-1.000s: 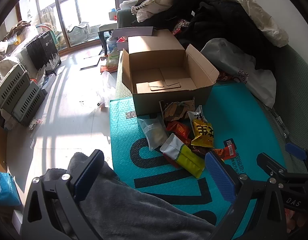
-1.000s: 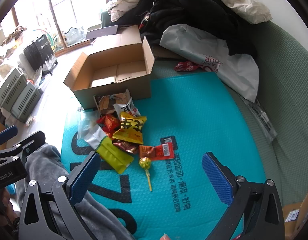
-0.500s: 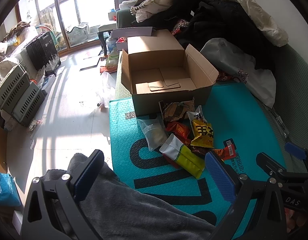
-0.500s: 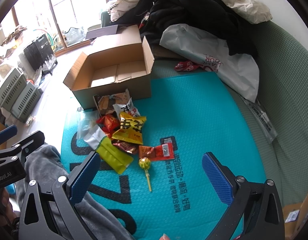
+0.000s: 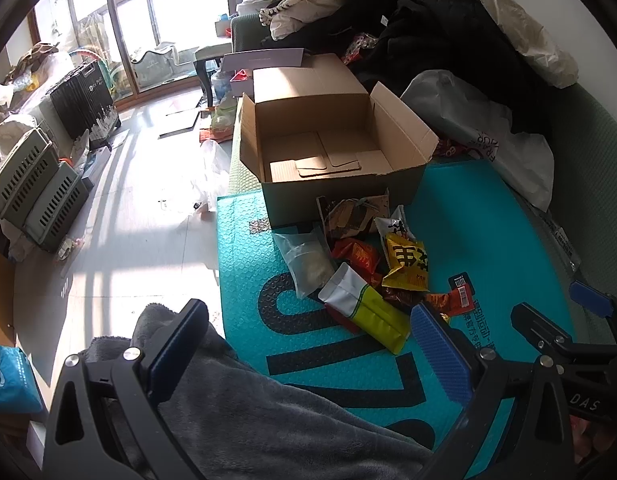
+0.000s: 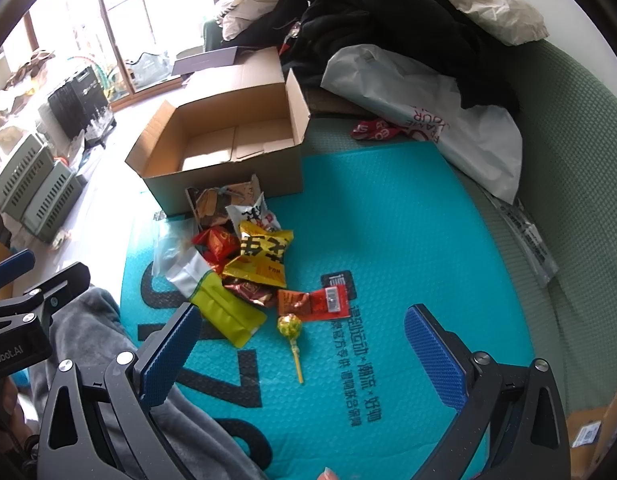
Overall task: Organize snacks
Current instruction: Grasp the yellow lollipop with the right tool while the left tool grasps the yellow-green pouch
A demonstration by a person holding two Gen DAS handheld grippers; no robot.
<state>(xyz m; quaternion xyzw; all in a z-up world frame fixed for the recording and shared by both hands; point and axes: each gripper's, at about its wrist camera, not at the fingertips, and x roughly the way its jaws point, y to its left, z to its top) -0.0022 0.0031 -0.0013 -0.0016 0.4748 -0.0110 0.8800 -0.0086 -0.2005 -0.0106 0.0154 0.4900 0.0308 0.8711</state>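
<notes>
Snacks are heaped on a teal bubble mailer (image 6: pixel 388 216) spread over a green sofa seat, none of them yet packed. Nearest, the right claw (image 6: pixel 300 350) is held low over the mailer with its blue pads set wide apart and nothing between them; the left claw (image 5: pixel 304 344) is likewise spread and empty, hovering above a grey fleece blanket (image 5: pixel 244 412) at the mailer's near edge. Just ahead of the right claw a yellow-wrapped lollipop (image 6: pixel 290 328) lies alone, its stick pointing toward the camera. Touching it on the far side is an orange-and-red sachet (image 6: pixel 316 301) with a barcode. Beyond that the heap proper is found: a lime-green and white pouch (image 6: pixel 218 304), a yellow packet (image 6: pixel 262 258) with bold black characters lying over red wrappers, a clear bag (image 5: pixel 308 264) on the left side, and a brown packet (image 6: pixel 222 200) leaning against the front wall of the open cardboard box (image 6: pixel 224 172). The box stands on the far edge of the mailer with flaps up and appears to hold only loose cardboard inserts. Behind it, a white plastic bag (image 6: pixel 428 120) and piled clothing are seen.

The task is judged to be at its first pick. The lollipop is the closest loose item, so the right claw would need to be lowered over its wrapped head and closed, then carried forward over the heap to the box.
</notes>
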